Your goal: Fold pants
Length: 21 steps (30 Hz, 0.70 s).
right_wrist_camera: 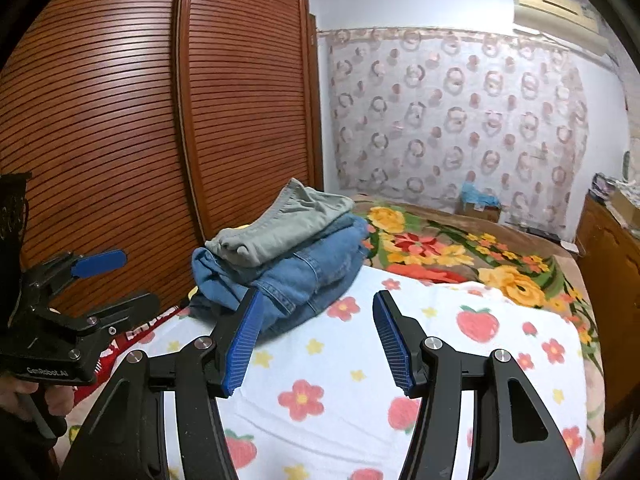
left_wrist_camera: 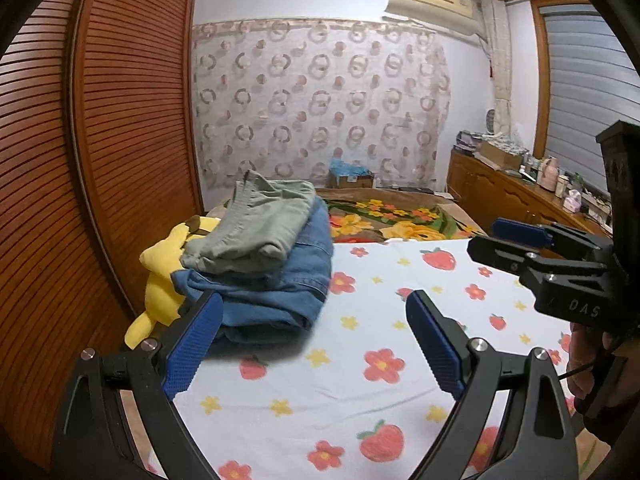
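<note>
Both grippers hang apart over the strawberry-print sheet with nothing between their blue pads: the left gripper stands wide and released, the right gripper also parted and empty. The pants lie folded in a stack at the sheet's far left corner, grey-green pants on top of blue jeans, so the folding looks done or nearly so. The main risk is the left jaw of either gripper, which sits just beside the jeans' near edge; a careless sweep there could snag the denim hem and drag the stack open, or tip the grey-green pair off toward the wardrobe doors. A yellow plush toy is wedged against the stack's left side, partly under it, so the pile may sit unevenly. The floral blanket beyond and the cluttered sideboard stay well clear.
</note>
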Available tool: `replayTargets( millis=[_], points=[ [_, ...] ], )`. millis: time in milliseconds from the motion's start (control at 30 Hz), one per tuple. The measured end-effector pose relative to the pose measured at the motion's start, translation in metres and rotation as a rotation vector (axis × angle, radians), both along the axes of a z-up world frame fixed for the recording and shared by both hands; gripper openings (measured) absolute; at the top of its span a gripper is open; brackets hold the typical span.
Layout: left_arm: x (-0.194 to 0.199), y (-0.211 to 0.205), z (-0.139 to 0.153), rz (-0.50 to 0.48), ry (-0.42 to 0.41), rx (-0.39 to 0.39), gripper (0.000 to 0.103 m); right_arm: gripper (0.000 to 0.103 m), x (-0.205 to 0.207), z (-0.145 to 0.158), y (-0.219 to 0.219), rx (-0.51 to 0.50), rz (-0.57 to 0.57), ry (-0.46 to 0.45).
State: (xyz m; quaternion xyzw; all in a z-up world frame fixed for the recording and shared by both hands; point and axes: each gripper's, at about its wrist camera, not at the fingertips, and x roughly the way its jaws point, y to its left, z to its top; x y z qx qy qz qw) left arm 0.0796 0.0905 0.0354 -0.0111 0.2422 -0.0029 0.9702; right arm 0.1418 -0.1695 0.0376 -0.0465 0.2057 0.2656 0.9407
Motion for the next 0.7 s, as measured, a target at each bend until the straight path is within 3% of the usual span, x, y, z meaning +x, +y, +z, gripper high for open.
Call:
replayTargets(
  millis=[300,700],
  points=[
    [-0.014,-0.035,0.002,-0.056,-0.013,-0.004,0.093,0.059,-0.047,0.001,-0.026,0.015,-0.108,-0.009],
    [-0.023,-0.081,0.018,-0.12,-0.048,-0.018,0.093,0.067,-0.097,0.011,-0.042,0.041,-0.237,-0.03]
  ],
)
